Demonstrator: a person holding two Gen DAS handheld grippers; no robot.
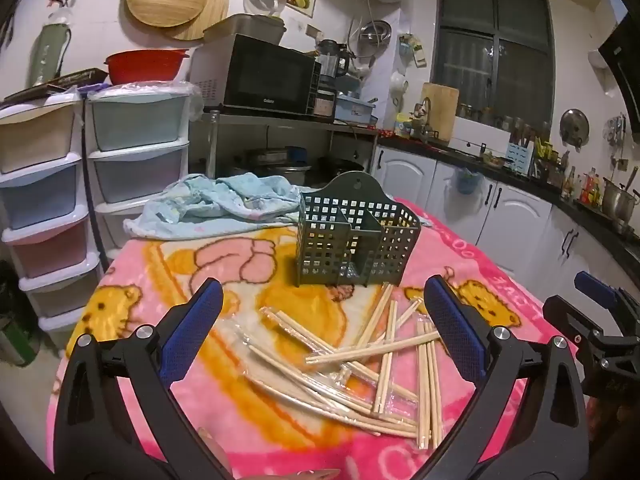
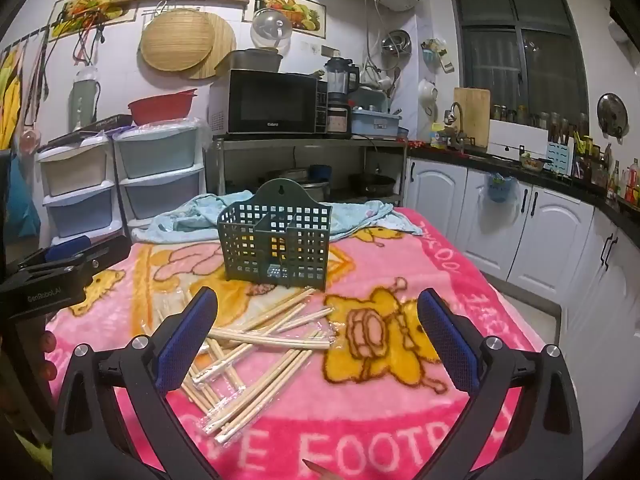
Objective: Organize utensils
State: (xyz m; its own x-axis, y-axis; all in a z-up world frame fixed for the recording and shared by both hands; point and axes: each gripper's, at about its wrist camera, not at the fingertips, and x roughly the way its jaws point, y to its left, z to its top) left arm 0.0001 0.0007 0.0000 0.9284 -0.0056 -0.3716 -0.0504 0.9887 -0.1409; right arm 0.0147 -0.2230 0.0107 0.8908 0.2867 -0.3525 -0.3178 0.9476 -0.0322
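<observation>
Left hand-held gripper (image 1: 324,320): we hold it spread wide and empty above the near part of the heap, blue pads well apart.
Right hand-held gripper (image 2: 318,330): also spread wide with nothing between its pads, hovering just right of the heap.
Chopsticks (image 1: 384,356): a loose criss-crossed pile of pale wooden sticks, several in clear plastic wrappers, lying on the pink cartoon blanket (image 2: 460,280) that covers the worktop, near our grippers.
Utensil caddy (image 2: 276,240): dark green perforated plastic, upright just beyond the pile, with inner dividers; its compartments look empty from both views.
Towel (image 1: 216,204): light blue, crumpled behind the caddy at the far edge of the blanket.
Step in hand: we judge this the very start; no stick is in the caddy and neither gripper has picked anything.
Next move: we would lower one gripper onto a stick that lies on top of the pile, close across its width, then lift and stand it in a compartment. Wrapped sticks may slide, and crossed ones may drag their neighbours.
Left view only: the right gripper at the far right edge, and the caddy's right side wall.
Right view only: the left gripper at the left edge, the hanging hole in the caddy's back plate seen squarely, and lettering on the blanket's near border.
</observation>
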